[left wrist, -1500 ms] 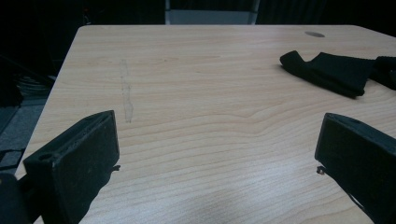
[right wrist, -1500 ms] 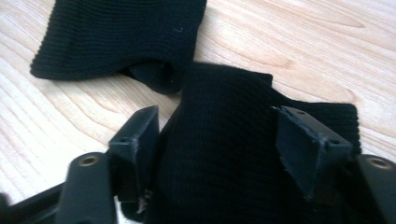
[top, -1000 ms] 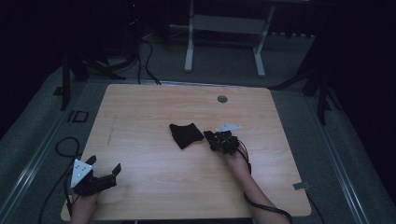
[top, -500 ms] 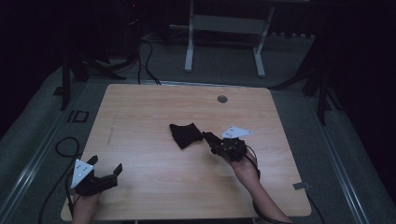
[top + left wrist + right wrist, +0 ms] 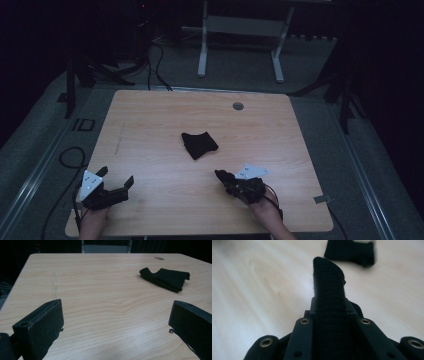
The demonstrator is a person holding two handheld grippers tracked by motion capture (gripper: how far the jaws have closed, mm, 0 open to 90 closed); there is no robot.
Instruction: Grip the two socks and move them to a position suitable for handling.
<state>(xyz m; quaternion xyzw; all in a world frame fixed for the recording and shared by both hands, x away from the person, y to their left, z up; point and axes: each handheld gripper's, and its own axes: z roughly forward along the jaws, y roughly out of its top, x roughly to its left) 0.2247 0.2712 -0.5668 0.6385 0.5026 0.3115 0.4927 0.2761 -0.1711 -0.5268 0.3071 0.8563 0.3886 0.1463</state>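
Near the table's (image 5: 150, 115) front edge, right gripper (image 5: 227, 178) has its jaws clamped together on a strip of black knit fabric (image 5: 328, 282) poking up between them. Folded black cloth (image 5: 199, 144) lies mid-table, well apart from both grippers. Left gripper (image 5: 117, 186) sits at front-left, jaws wide apart, nothing between.

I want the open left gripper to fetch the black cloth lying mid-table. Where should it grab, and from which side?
The folded black cloth lies flat, so probably come from above with the left gripper and pinch its near-left edge, where the folds bunch highest and face that gripper.
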